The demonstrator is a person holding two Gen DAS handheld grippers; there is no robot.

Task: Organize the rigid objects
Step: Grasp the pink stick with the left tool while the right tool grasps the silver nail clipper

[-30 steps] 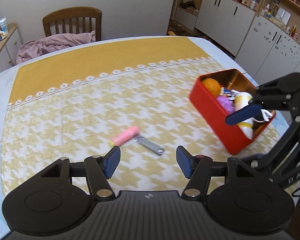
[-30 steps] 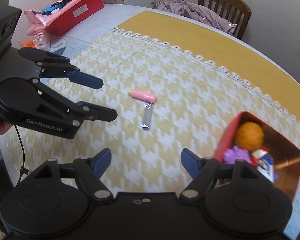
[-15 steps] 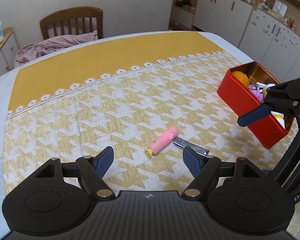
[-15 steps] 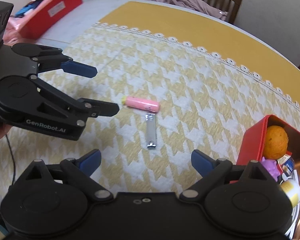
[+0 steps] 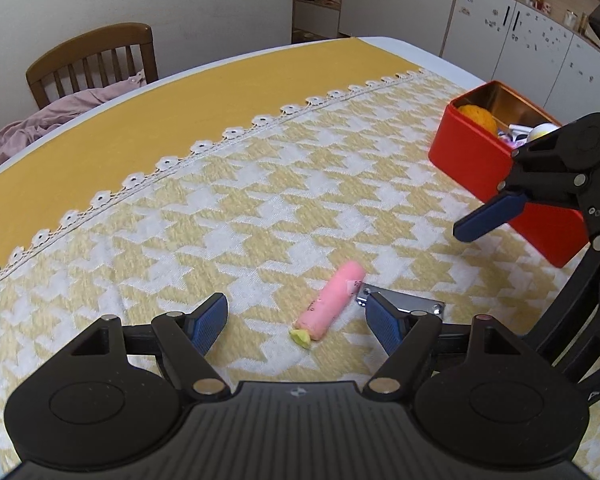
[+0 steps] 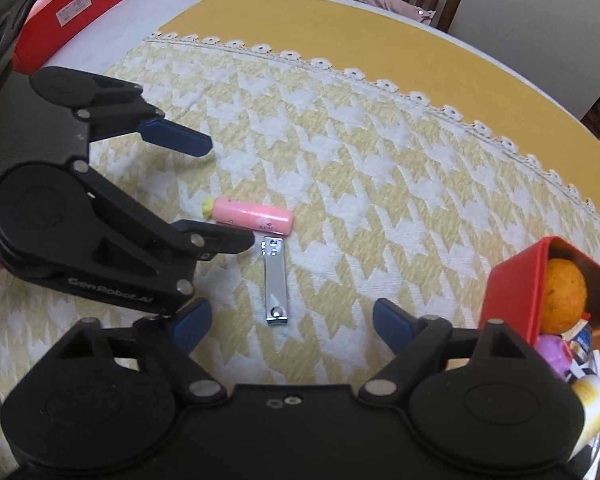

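- Left gripper (image 5: pixel 296 320) hangs over the desk (image 5: pixel 228 216), jaws apart and empty after widening; the pink tube (image 5: pixel 334 300) lies between them.
- Right gripper (image 6: pixel 290 320), jaws spread but just narrowed, frames the nail clipper (image 6: pixel 274 280) lying beside the tube.
- The red tin (image 5: pixel 500 172), holding an orange (image 6: pixel 562 296), sits well apart.

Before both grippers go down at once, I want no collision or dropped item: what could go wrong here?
1. The pink tube and nail clipper look to be touching, so grabbing one may nudge the other.
2. The left gripper and right gripper aim at the same spot and could collide.
3. The flat clipper may slip from the pads.
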